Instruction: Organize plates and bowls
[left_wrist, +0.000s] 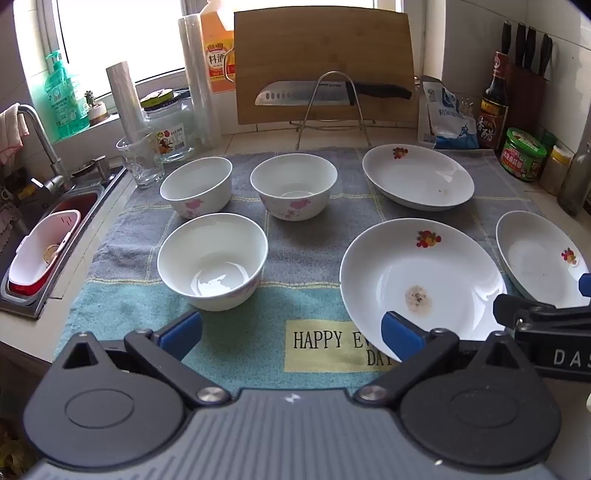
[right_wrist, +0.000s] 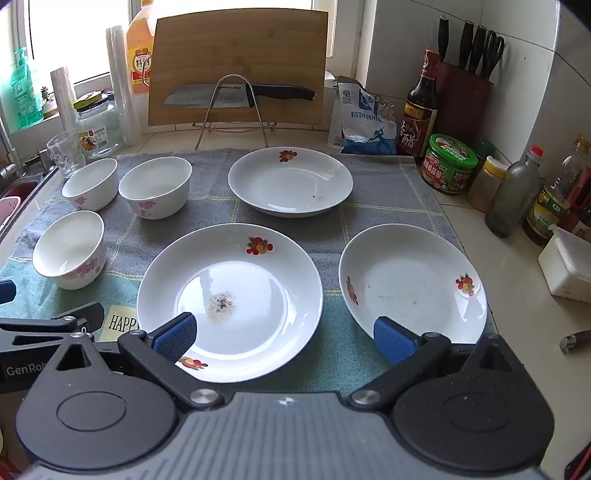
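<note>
You have open towel (left_wrist: 236, 347) in front of your left gripper (left_wrist: 291, 332) — nothing stands between its wide-spread jaws and the 3 bowls (left_wrist: 212, 258). A clear lane runs up the towel's middle between those bowls and the 3 plates (right_wrist: 231, 302). Your right gripper (right_wrist: 284, 332), jaws wide, hangs over the gap between the near plate and the right plate (right_wrist: 412, 282). At the back, the knife rack (right_wrist: 232, 107) and cutting board (right_wrist: 240, 62) block you — bottles (right_wrist: 511, 195) and jars (right_wrist: 452, 164) crowd the right edge.

Left gripper (left_wrist: 291, 334) hangs at the bottom of its frame, jaws spread wide, nothing between the blue pads (left_wrist: 400, 332). Right gripper (right_wrist: 284, 334) matches it: tilted downward, jaws fully apart, empty.
</note>
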